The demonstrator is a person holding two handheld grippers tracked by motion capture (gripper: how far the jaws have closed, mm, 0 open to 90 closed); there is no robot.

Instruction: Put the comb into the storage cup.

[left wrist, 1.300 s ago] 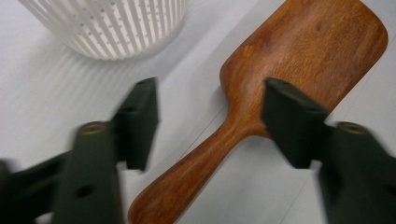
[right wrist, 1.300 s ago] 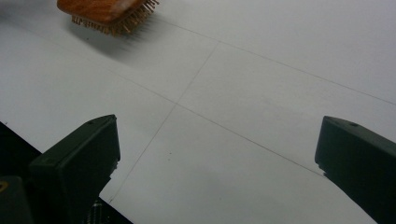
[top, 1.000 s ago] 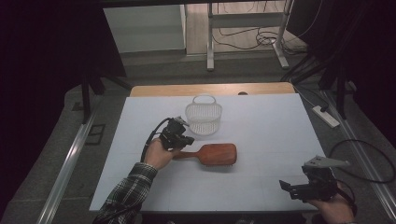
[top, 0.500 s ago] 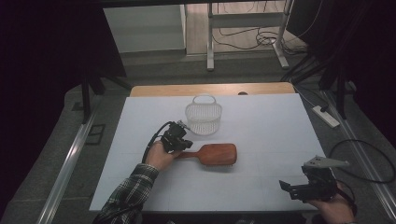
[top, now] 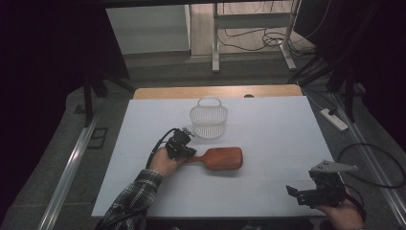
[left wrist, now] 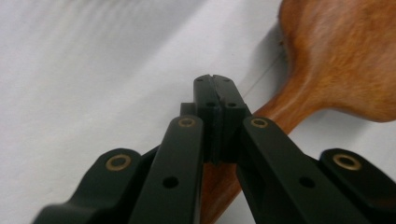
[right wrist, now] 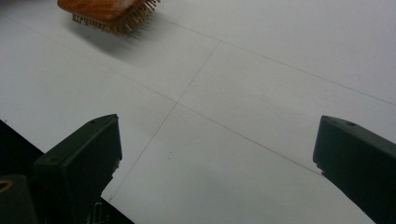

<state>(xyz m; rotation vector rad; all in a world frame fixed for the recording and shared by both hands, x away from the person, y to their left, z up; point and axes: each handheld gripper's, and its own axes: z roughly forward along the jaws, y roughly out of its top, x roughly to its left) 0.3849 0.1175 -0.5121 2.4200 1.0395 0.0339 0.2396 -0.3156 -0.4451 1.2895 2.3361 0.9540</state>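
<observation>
Since a second ago our left claw [top: 187,152] sank a bit; it's pinched fully shut, resting on the brown wooden paddle hairbrush's [top: 221,158] handle underneath it, gripping nothing. Right claw [top: 306,195] gapes empty. Pickup not begun, white wire basket [top: 208,119] beyond waits.

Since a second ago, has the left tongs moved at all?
Yes. The left tongs slid toward the near table edge, away from the basket, onto the hairbrush handle.

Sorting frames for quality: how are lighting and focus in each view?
High view: dark surroundings, evenly lit white table. Left gripper view: brown wooden hairbrush soft, out of focus. Right gripper view: brush casts a soft shadow; right hand-held gripper near, dark.
</observation>
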